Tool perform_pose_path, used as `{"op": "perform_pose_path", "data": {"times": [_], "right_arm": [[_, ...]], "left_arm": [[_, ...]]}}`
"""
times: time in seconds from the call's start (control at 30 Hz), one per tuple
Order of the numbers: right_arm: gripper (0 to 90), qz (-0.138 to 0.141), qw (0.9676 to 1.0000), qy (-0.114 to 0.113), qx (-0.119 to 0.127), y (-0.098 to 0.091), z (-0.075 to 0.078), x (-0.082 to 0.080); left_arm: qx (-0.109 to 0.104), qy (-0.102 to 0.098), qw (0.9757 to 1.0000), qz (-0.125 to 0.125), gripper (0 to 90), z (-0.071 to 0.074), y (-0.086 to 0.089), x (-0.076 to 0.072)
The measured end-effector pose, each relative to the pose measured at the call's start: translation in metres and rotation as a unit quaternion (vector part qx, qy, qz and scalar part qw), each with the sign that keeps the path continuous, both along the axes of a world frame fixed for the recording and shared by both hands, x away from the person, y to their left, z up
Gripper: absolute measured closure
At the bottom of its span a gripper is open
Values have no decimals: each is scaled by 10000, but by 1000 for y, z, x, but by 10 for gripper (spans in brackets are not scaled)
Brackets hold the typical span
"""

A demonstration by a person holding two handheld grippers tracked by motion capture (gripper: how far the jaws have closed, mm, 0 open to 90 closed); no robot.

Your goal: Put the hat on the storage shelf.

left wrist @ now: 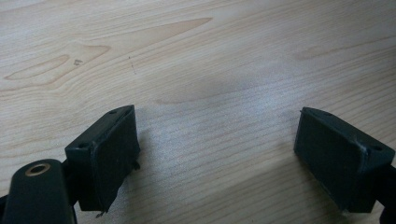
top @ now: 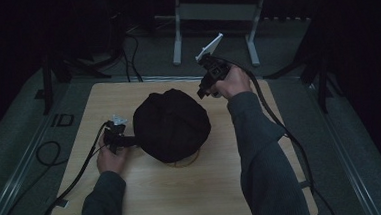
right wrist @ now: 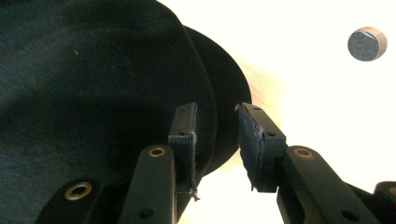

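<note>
Wooden table [top: 149,200] carries a black hat [top: 172,123] at its centre, crown up, on a round wooden base just visible beneath. High view: left gripper [top: 123,139] low at the hat's left side; right gripper [top: 208,89] raised at the far right edge of the hat. Left gripper view adds its pads [left wrist: 109,158] wide apart over bare wood grain, nothing between. Right gripper view: jaws part-open with a gap, hat brim [right wrist: 224,116] behind them, unpinched; small dark disc [right wrist: 367,44] lies well apart

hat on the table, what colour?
Black, plain; the hat shows best in the high view.
</note>
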State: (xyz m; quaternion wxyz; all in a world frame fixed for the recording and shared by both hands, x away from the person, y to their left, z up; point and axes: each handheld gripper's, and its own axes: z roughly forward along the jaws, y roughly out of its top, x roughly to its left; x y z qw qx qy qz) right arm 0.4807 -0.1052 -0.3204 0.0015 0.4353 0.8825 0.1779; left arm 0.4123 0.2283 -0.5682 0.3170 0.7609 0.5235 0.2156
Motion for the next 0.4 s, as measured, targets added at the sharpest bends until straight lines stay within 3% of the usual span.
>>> {"op": "perform_pose_path", "data": {"times": [0.4], "right_arm": [[670,93,9999,-56,-14,-16,-3,-6]], "left_arm": [[1,-1,10000,-1,133,0,0,0]]}}
